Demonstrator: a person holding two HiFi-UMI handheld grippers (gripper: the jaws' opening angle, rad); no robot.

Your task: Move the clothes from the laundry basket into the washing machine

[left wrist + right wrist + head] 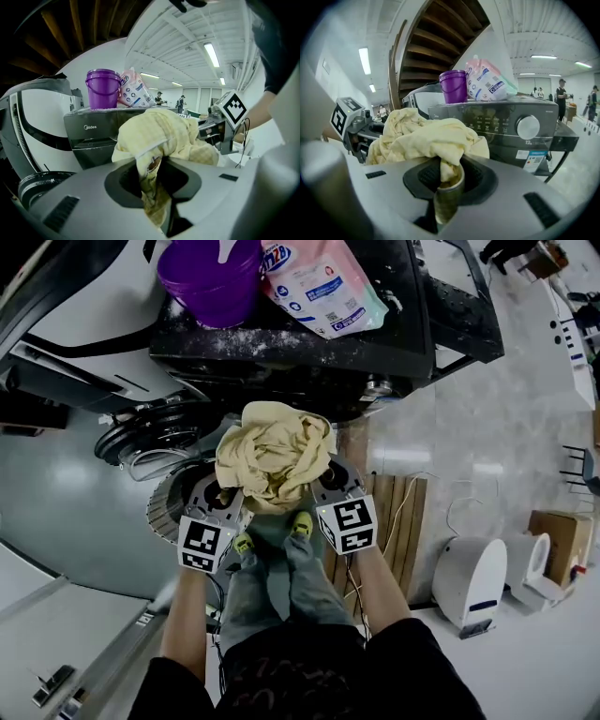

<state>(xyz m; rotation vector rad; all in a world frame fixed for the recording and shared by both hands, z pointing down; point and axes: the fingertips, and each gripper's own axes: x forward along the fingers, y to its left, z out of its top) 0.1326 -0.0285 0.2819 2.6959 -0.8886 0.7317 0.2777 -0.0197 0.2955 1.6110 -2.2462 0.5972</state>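
From overhead, the person holds a bundled yellow cloth up between both tools, in the air just in front of the washing machine. The left gripper has it at one lower edge and the right gripper at the other. A purple bucket and a detergent bag sit on top of the machine. A round ribbed thing below the left gripper looks like the laundry basket, and the dark ring further left is probably the machine's open door; I can't be sure of either.

In the left gripper view, the jaws are pinched together on a hanging fold of the cloth, with the machine's dark front panel close behind it.

In the right gripper view, the jaws are likewise clamped on a twist of the cloth, and the control dial shows beyond it.

I'd say this is the carrying step: the cloth is out of the basket but not yet in the drum. Next, both hands need to bring the bundle to the door opening, push it well inside, then let go together so nothing trails over the rim.
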